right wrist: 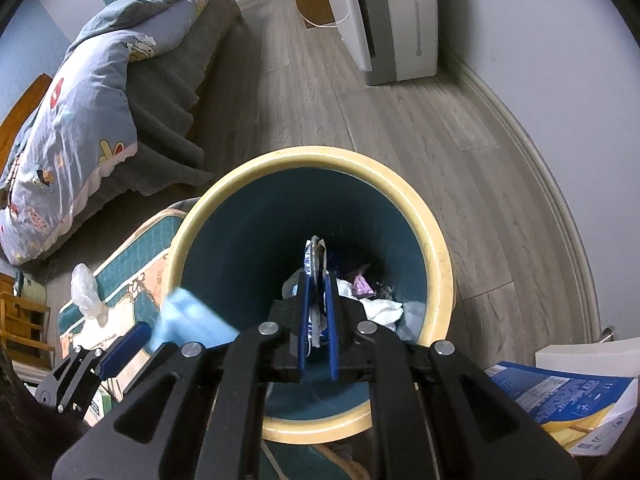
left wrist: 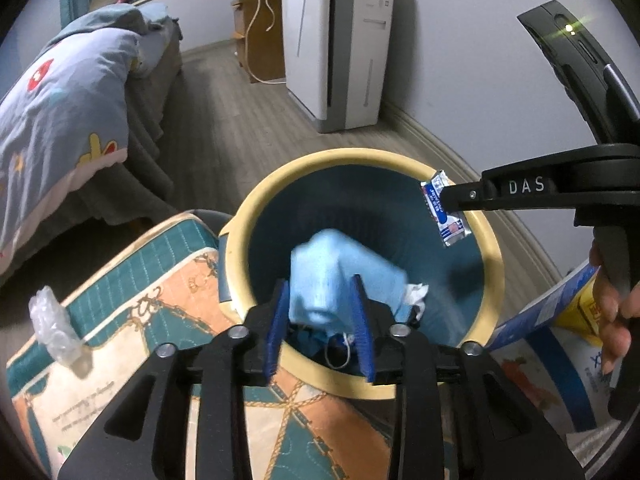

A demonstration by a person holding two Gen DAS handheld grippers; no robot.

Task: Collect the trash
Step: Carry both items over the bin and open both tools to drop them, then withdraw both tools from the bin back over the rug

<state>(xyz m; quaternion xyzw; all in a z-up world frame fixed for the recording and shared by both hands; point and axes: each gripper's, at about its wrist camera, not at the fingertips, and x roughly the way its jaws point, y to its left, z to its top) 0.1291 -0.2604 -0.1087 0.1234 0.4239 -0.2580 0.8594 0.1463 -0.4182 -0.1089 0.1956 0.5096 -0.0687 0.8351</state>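
Observation:
A round bin with a cream rim (left wrist: 332, 156) (right wrist: 436, 240) and dark blue inside stands on the floor. My left gripper (left wrist: 320, 308) is over the bin's near edge with a light blue face mask (left wrist: 332, 276) between its blue pads; the mask is blurred. The mask also shows in the right wrist view (right wrist: 192, 320). My right gripper (right wrist: 318, 288) (left wrist: 448, 200) is over the bin's opening, shut on a small blue-and-white foil wrapper (left wrist: 444, 212) (right wrist: 314, 256). Crumpled tissues and wrappers (right wrist: 380, 304) lie in the bin's bottom.
A patterned mat (left wrist: 132, 320) lies left of the bin with a crumpled clear plastic bag (left wrist: 54, 324) (right wrist: 86, 288) on it. A bed with a blue quilt (left wrist: 60, 92) is at the left. A white air purifier (left wrist: 340, 40) stands by the wall. Blue-and-yellow papers (right wrist: 560, 400) lie at the right.

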